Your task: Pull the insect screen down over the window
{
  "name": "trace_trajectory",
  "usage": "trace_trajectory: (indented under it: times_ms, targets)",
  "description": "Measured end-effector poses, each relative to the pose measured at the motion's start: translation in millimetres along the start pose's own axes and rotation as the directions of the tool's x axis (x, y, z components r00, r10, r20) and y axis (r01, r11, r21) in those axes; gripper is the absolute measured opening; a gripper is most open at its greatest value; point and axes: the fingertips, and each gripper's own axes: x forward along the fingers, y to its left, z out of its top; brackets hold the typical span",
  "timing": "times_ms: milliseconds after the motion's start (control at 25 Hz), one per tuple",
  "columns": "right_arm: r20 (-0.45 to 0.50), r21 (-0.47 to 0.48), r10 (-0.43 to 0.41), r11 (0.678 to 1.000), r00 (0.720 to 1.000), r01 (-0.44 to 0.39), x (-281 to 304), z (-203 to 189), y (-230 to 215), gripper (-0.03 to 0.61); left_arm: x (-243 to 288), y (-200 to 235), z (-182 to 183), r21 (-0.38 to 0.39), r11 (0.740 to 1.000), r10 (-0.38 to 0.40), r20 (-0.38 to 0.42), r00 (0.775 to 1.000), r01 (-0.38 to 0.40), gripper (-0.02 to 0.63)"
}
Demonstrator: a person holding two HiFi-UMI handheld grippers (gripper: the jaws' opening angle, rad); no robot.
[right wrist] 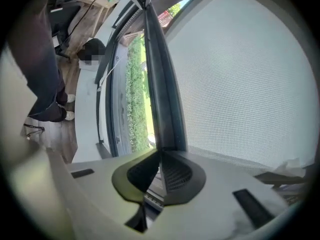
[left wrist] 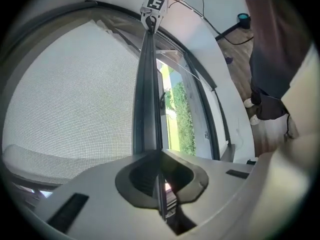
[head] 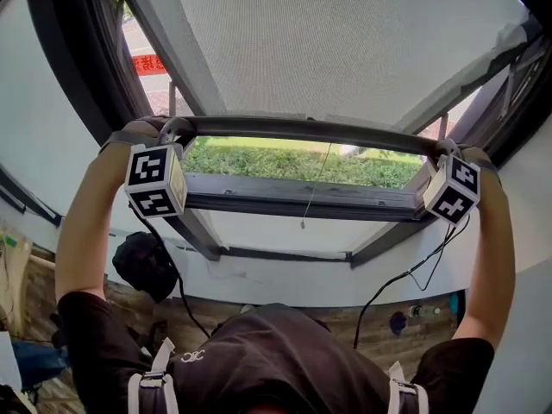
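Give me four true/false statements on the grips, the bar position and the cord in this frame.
1. The left gripper and the right gripper are each shut on the screen's bottom bar. True.
2. The bottom bar rests on the lower window frame. False: there is an open gap between it and the lower window frame, and a hedge shows through the gap.
3. A pull cord hangs from the middle of the bottom bar. True.
4. The left gripper grips the pull cord. False: the cord hangs free between the two grippers.

The left claw [head: 175,129] at nine o'clock and the right claw [head: 443,148] at three o'clock both grip the dark bottom bar [head: 310,129] of the insect screen [head: 345,41].
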Motion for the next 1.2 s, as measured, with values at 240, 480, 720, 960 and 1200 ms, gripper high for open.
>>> trace_trajectory:
  times_ms: [240, 480, 720, 960, 1200]
  targets:
    - [-0.016, -0.017, 0.095, 0.995, 0.995, -0.095, 42, 1, 54, 0.025, 38, -58, -1, -0.015, 0.995, -0.096, -0.006, 0.995, 0.096, 0.028]
    - [-0.052, -0.032, 0.162, 0.986, 0.985, -0.164, 91, 0, 114, 0.025, 83, -123, -1, -0.041, 0.979, -0.2, -0.008, 0.98, 0.2, 0.029]
    - [-0.08, -0.042, 0.177, 0.983, 0.981, -0.181, 123, -2, 156, 0.025, 112, -166, -1, -0.036, 0.973, -0.231, -0.033, 0.972, 0.23, 0.029]
    - [-0.049, -0.036, 0.077, 0.996, 0.996, -0.079, 146, 0, 180, 0.023, 134, -192, -3, -0.029, 0.991, -0.129, -0.062, 0.99, 0.127, 0.031]
    - [-0.024, -0.006, 0.061, 0.998, 0.998, -0.061, 167, 1, 215, 0.025, 149, -223, 1, -0.062, 0.992, -0.117, -0.054, 0.992, 0.114, 0.031]
